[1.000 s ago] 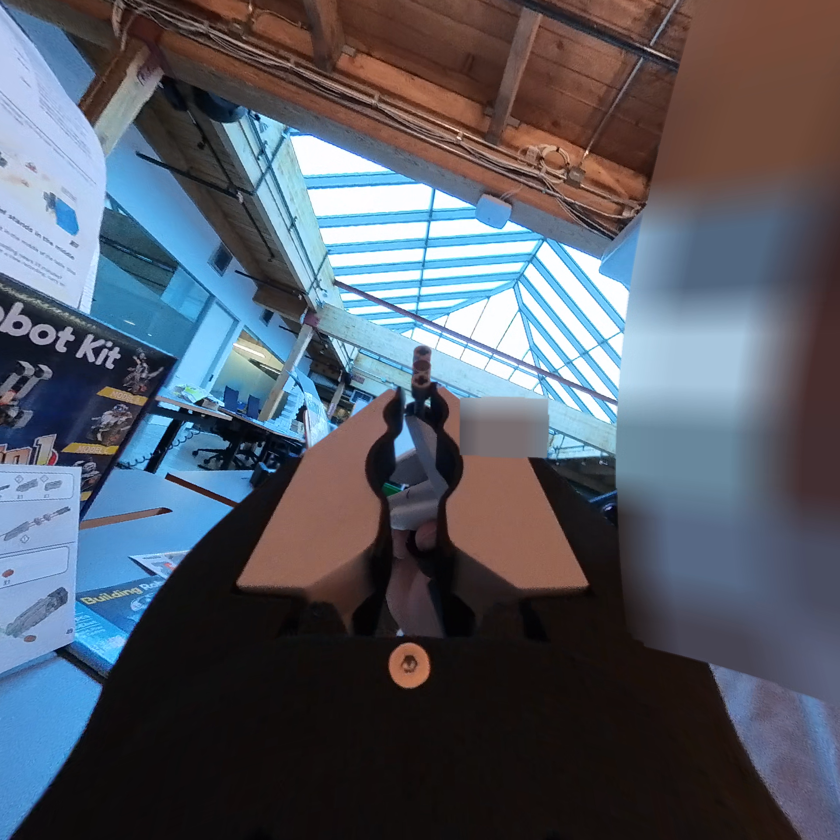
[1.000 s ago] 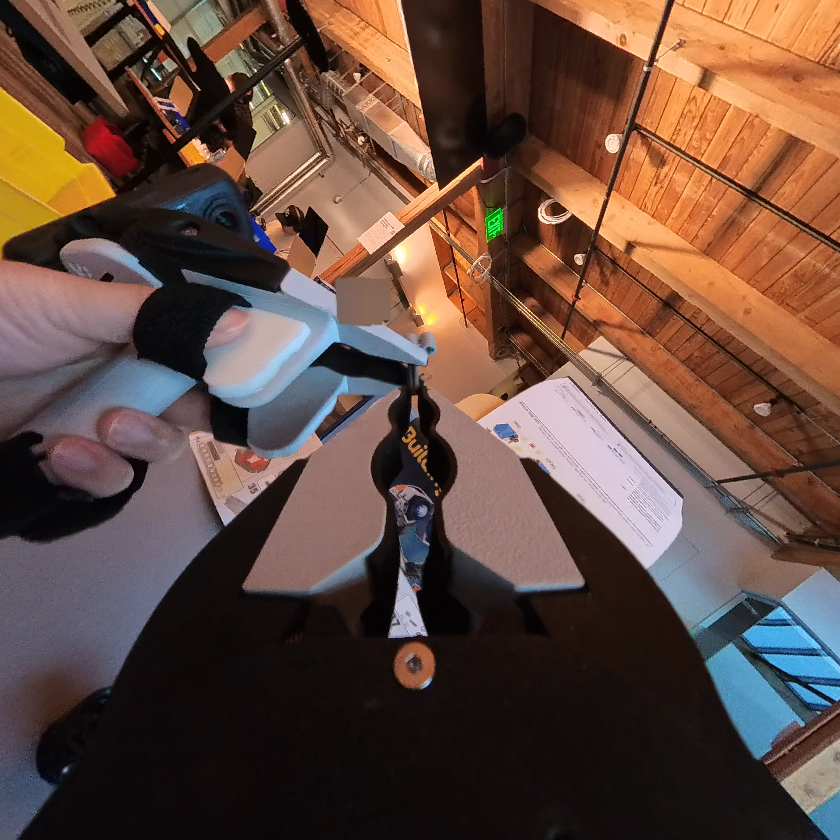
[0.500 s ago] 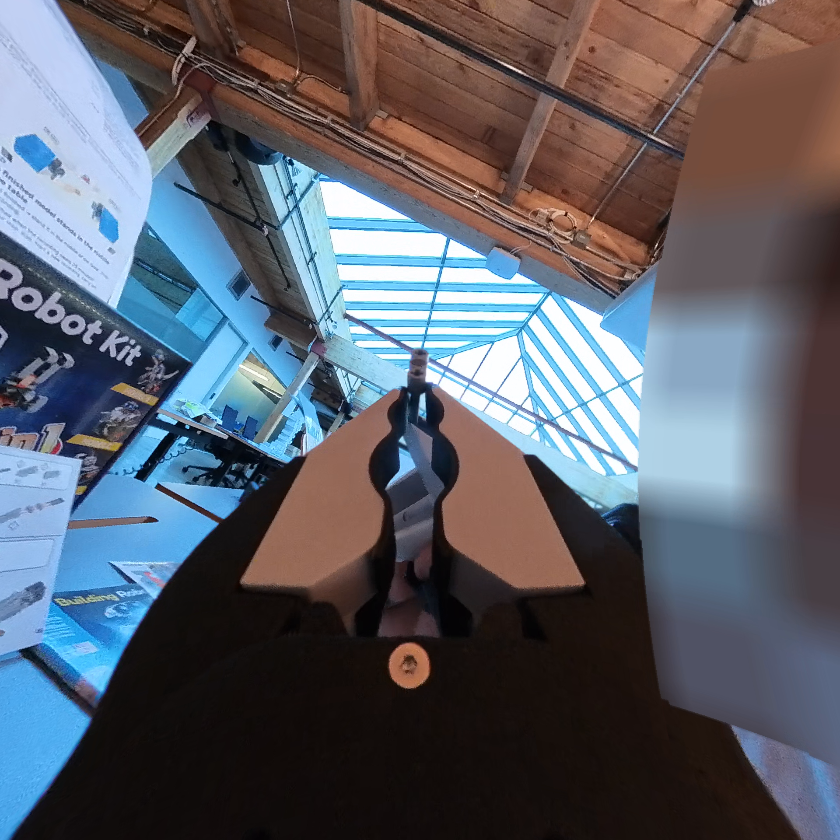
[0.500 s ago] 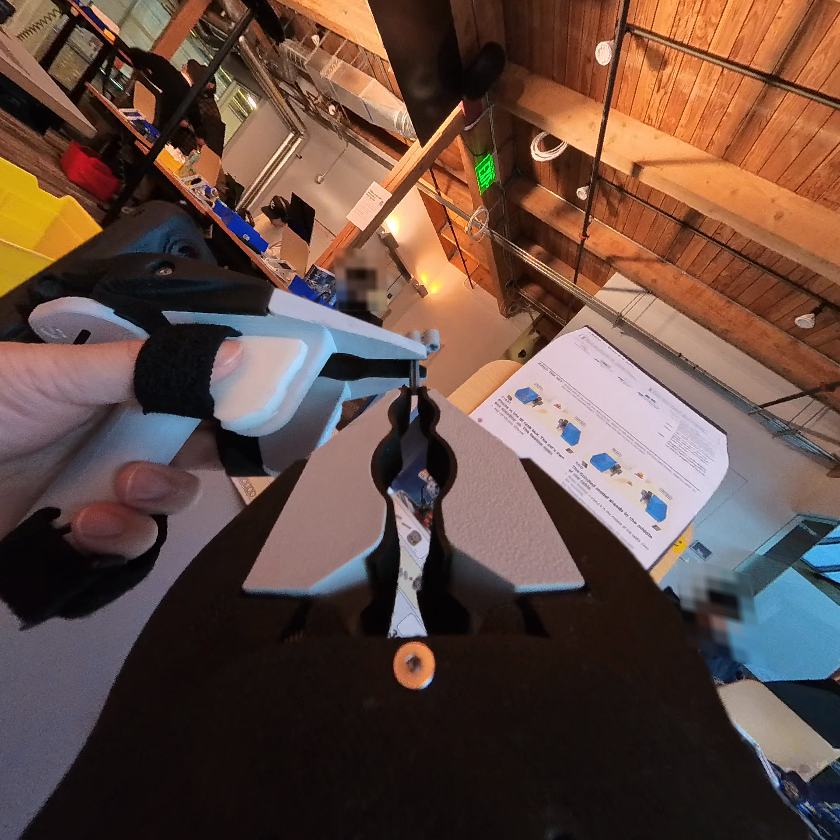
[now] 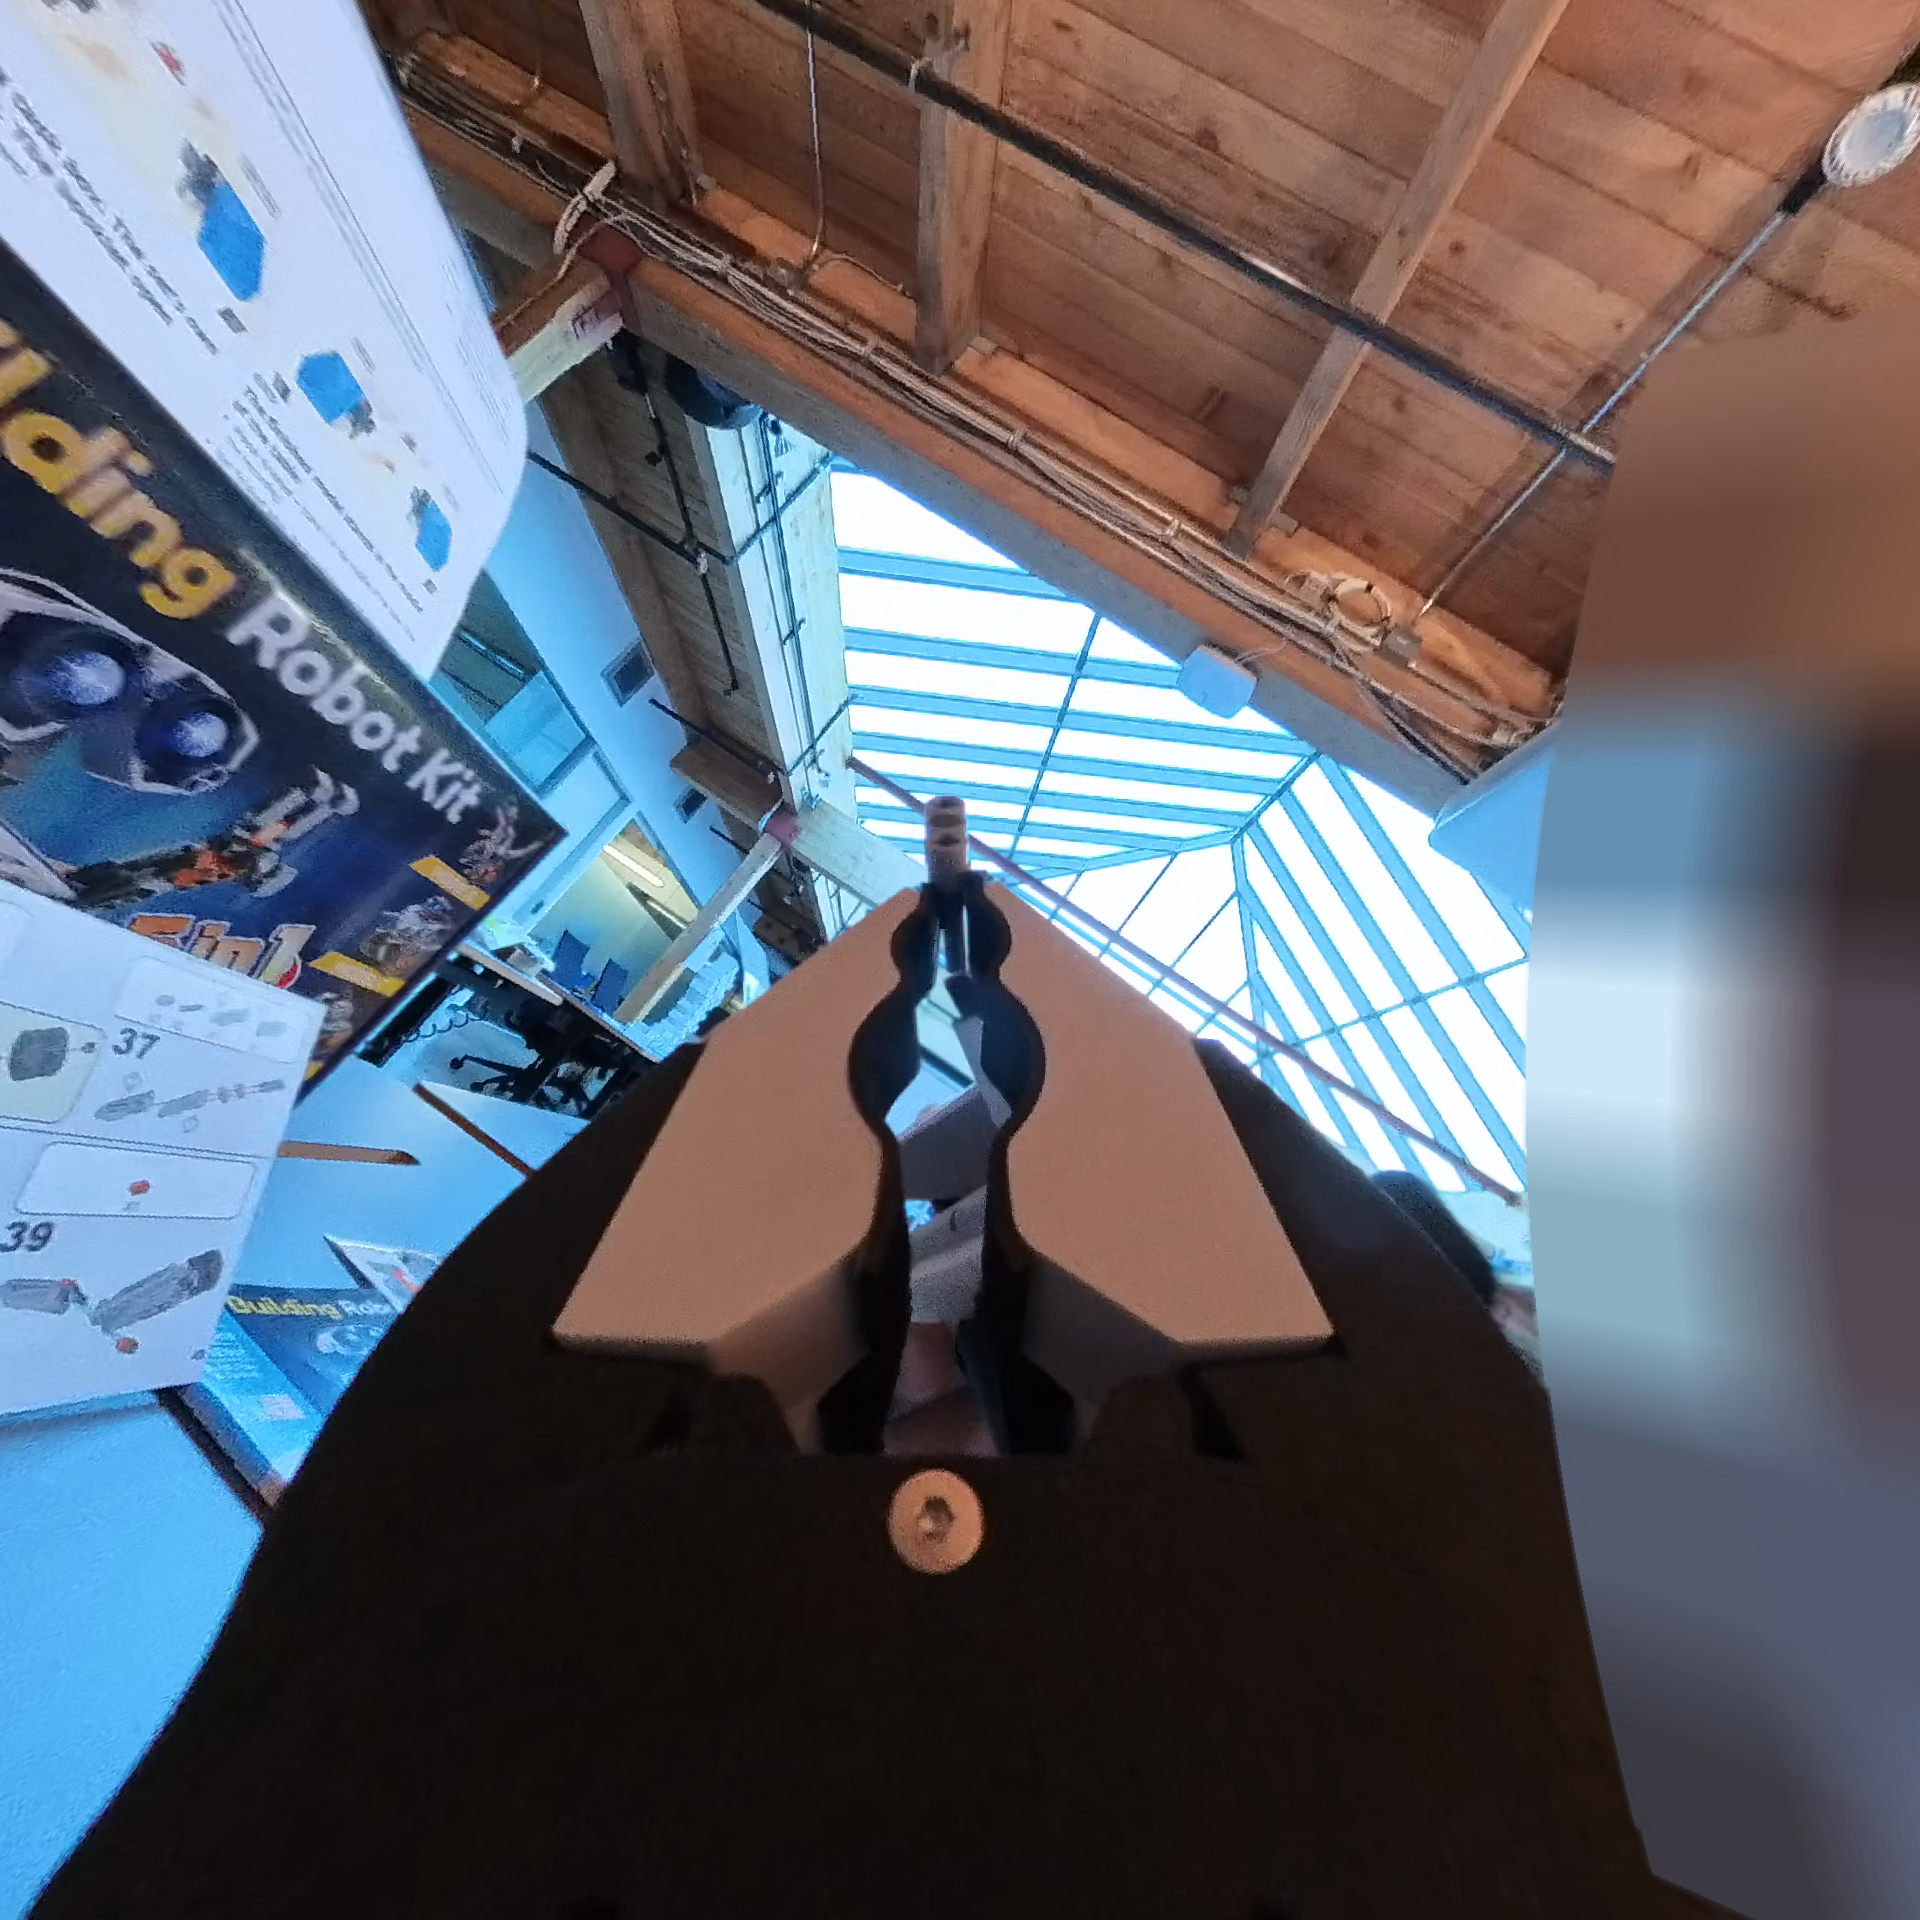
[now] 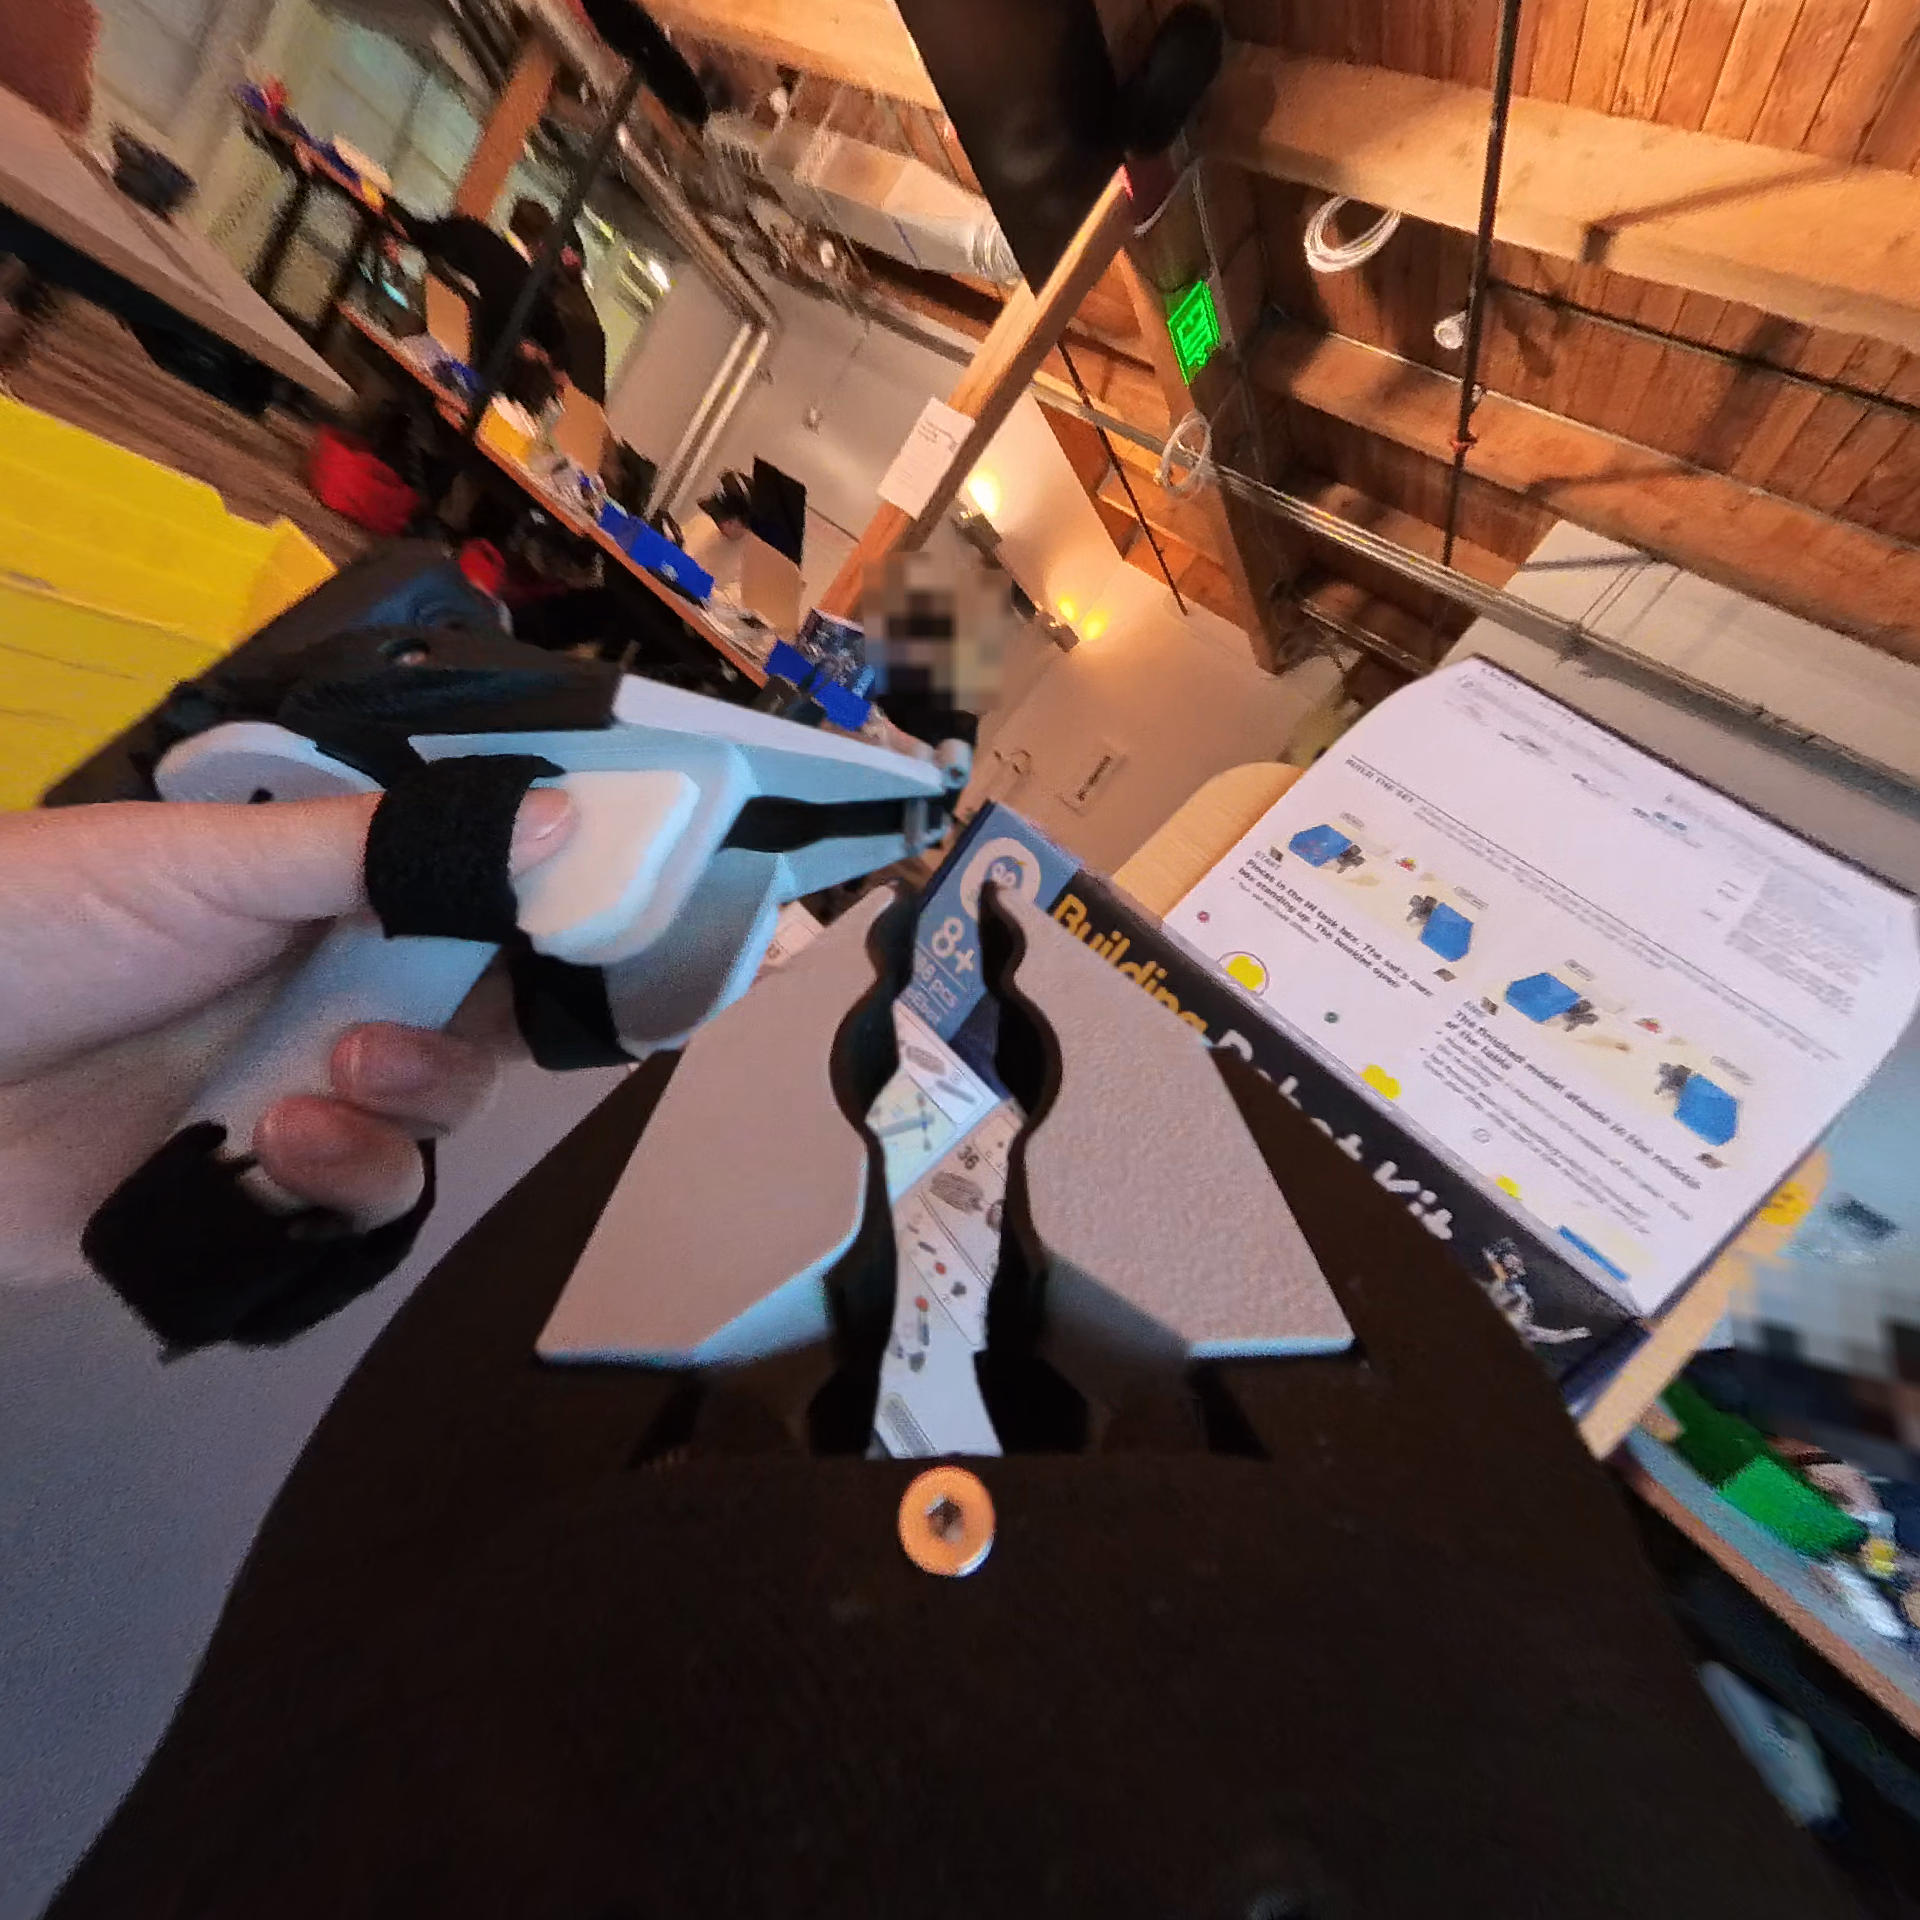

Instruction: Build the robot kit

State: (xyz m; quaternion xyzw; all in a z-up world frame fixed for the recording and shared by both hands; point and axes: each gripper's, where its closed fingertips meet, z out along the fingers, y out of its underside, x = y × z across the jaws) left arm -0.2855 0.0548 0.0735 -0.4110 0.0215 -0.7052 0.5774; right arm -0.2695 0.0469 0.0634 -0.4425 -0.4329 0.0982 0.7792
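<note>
Our left hand-held gripper (image 5: 948, 906) pinches a small ridged tan plastic peg (image 5: 945, 837) at its tips, light, stiff, slippery; right hand-held gripper (image 6: 938, 914) slightly spread, empty.

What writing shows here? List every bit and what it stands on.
I do not copy wording; these bear it:
Dark blue cardboard kit box: large yellow and white lettering, legible.
White printed sheet with blue pictures: small print, blurred.
White instruction page: step numbers, legible.
Green lit sign on the wooden ceiling: too small.
White paper notice on the wooden post: too small.
</note>
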